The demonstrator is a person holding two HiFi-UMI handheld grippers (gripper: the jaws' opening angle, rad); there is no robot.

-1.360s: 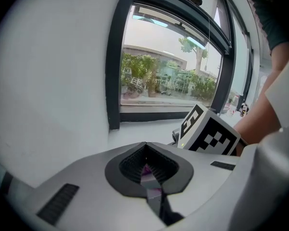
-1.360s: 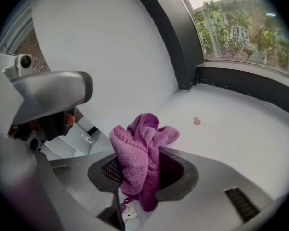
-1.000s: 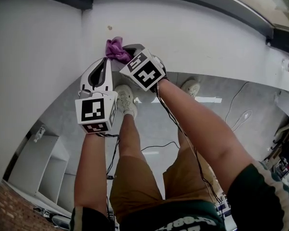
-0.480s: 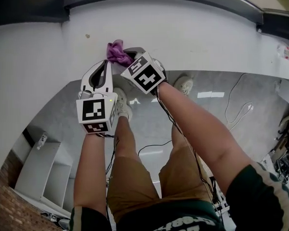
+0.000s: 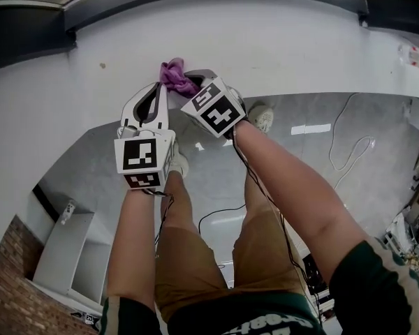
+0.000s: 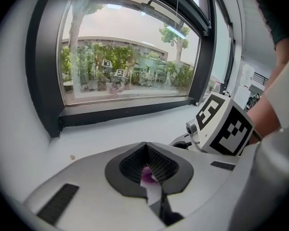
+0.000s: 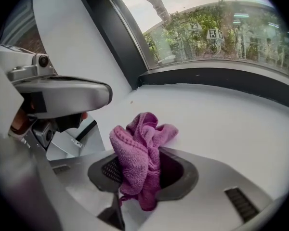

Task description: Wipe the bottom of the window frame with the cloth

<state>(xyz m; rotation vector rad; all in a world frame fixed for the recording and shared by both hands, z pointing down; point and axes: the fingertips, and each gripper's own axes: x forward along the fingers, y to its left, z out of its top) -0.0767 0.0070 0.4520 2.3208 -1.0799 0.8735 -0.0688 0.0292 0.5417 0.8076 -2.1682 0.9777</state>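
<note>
Cloth (image 7: 135, 146) bunched, clamped in right hand-held gripper (image 7: 145, 174); left hand-held gripper (image 6: 148, 166) closed alongside.

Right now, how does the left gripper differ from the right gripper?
The right gripper is clamped on the bunched purple cloth; the left gripper has its jaws together and looks empty. In the head view the right gripper's marker cube sits tilted, while the left gripper's marker cube faces the camera squarely. Both point at the white sill, side by side.
</note>
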